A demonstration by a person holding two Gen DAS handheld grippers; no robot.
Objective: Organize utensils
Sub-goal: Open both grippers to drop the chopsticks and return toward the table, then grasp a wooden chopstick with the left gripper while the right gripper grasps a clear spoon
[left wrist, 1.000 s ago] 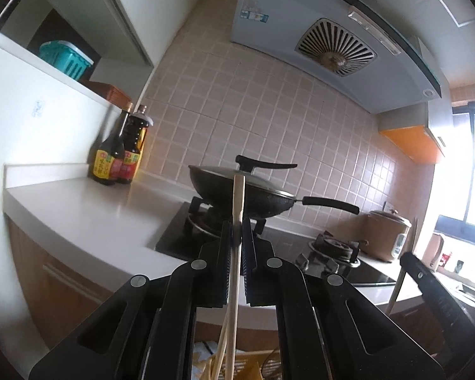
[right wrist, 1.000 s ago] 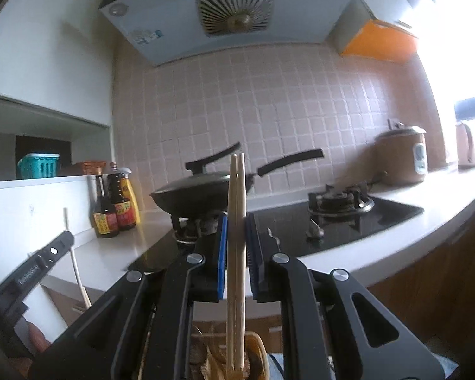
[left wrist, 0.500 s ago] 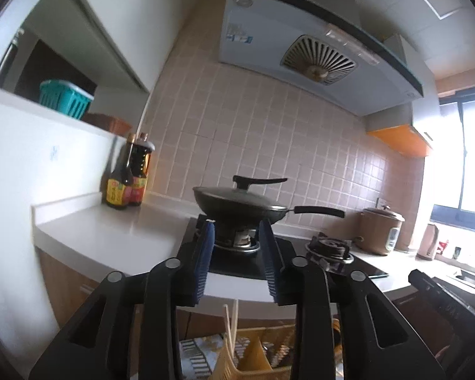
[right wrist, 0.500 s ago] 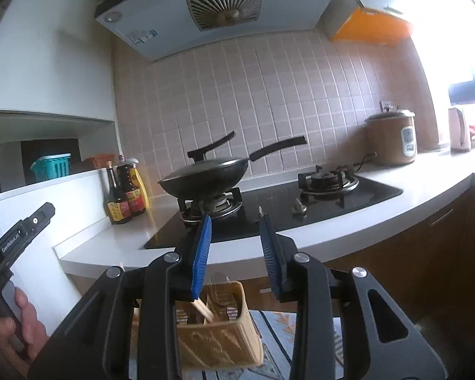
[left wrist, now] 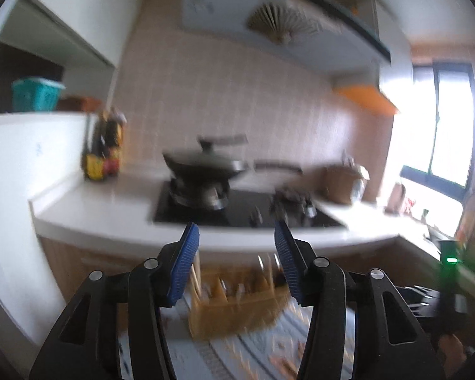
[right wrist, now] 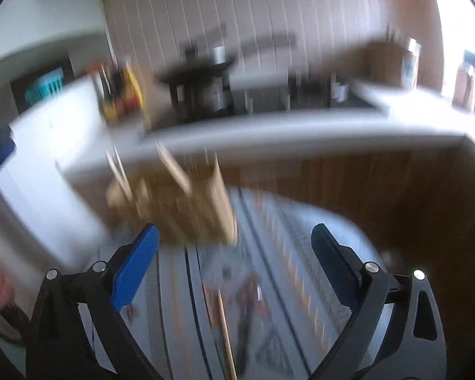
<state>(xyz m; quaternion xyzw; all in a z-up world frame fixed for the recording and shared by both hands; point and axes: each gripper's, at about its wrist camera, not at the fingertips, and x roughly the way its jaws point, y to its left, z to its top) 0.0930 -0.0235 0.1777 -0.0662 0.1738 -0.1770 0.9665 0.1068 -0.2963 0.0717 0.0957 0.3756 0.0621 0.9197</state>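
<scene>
A tan utensil holder point(left wrist: 237, 304) with compartments stands on a patterned mat; chopsticks point(left wrist: 194, 272) stick up from its left side. My left gripper point(left wrist: 236, 243) is open and empty, above and in front of the holder. In the right wrist view the holder point(right wrist: 174, 202) is blurred, with chopsticks point(right wrist: 174, 167) leaning out of it. My right gripper point(right wrist: 234, 237) is wide open and empty, tilted down over the mat. A loose chopstick point(right wrist: 226, 335) and a dark utensil point(right wrist: 245, 326) lie on the mat between its fingers.
A white counter point(left wrist: 110, 221) carries a black hob with a lidded wok point(left wrist: 205, 164), sauce bottles point(left wrist: 103, 155) and a rice cooker point(left wrist: 345, 180). Wooden cabinet fronts point(right wrist: 364, 190) stand behind the patterned mat point(right wrist: 285, 253). A bright window point(left wrist: 443, 126) is on the right.
Both grippers released their chopsticks into the holder, opened wider and pulled back. The right gripper has swung down toward the mat; both views are now motion-blurred.
</scene>
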